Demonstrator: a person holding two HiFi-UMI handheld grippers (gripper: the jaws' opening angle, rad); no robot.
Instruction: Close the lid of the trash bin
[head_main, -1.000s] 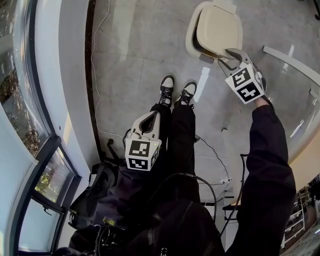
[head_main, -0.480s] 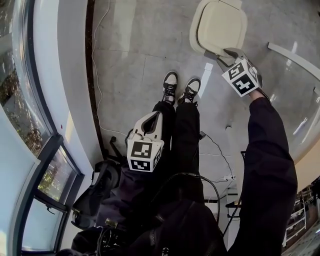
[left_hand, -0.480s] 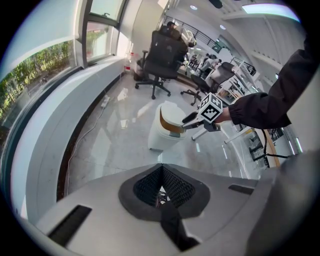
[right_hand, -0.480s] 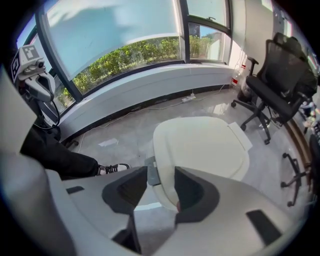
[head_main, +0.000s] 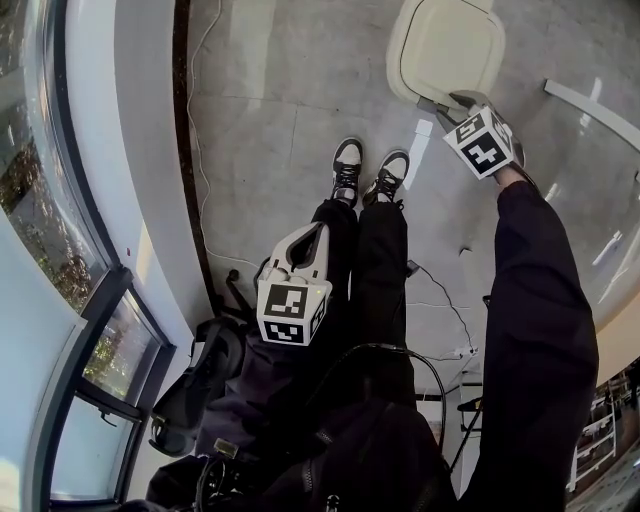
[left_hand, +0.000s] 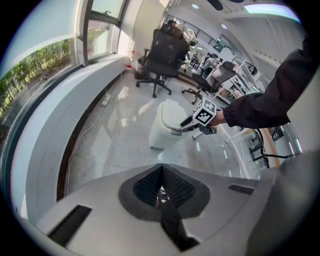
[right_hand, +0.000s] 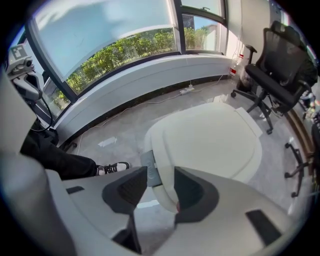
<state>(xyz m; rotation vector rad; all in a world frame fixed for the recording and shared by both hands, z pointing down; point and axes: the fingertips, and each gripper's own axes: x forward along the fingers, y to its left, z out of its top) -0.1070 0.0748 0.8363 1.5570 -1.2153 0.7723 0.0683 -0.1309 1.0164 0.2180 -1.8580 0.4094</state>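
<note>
At the head view's upper right, the right gripper (head_main: 455, 103) grips the near edge of the cream lid (head_main: 447, 45), which lies almost flat over the trash bin (left_hand: 163, 132) and hides its inside. The left gripper (head_main: 318, 232), mid-frame, is clenched on nothing.

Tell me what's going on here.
A standing person has the right gripper clamped on the front edge of the lid, which looks almost down on the bin. The left gripper is shut and empty, held low by the person's legs.
</note>
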